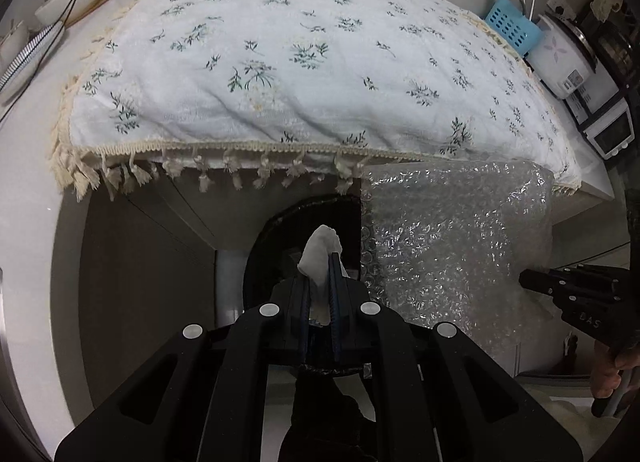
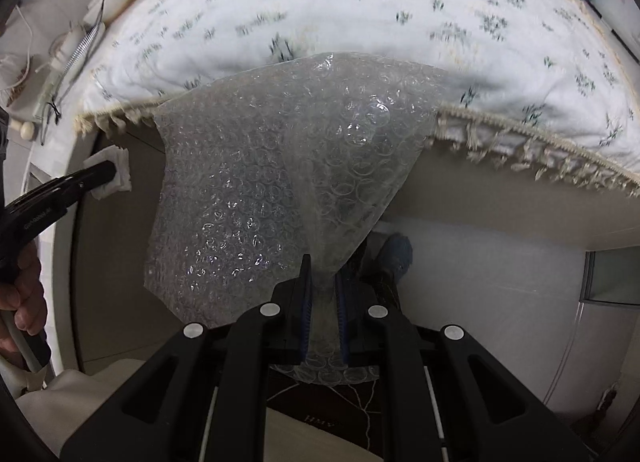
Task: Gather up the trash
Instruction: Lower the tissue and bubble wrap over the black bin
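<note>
Black left tongs (image 1: 322, 262) pinch a crumpled white tissue (image 1: 318, 258) just below the worktop (image 1: 24, 134) edge with its fringed floral cloth (image 1: 280, 62), while the right tongs (image 2: 322, 274), close beside, clamp a hanging sheet of bubble wrap (image 2: 260, 166).

Both wrist cams look steeply down past the near table edge (image 1: 224, 238) at close range. Left cam sits left, right cam right — each catches the other gripper. Shared: floral tablecloth (image 1: 304, 62), bubble wrap (image 2: 256, 190), blue basket (image 1: 510, 24) far right.
</note>
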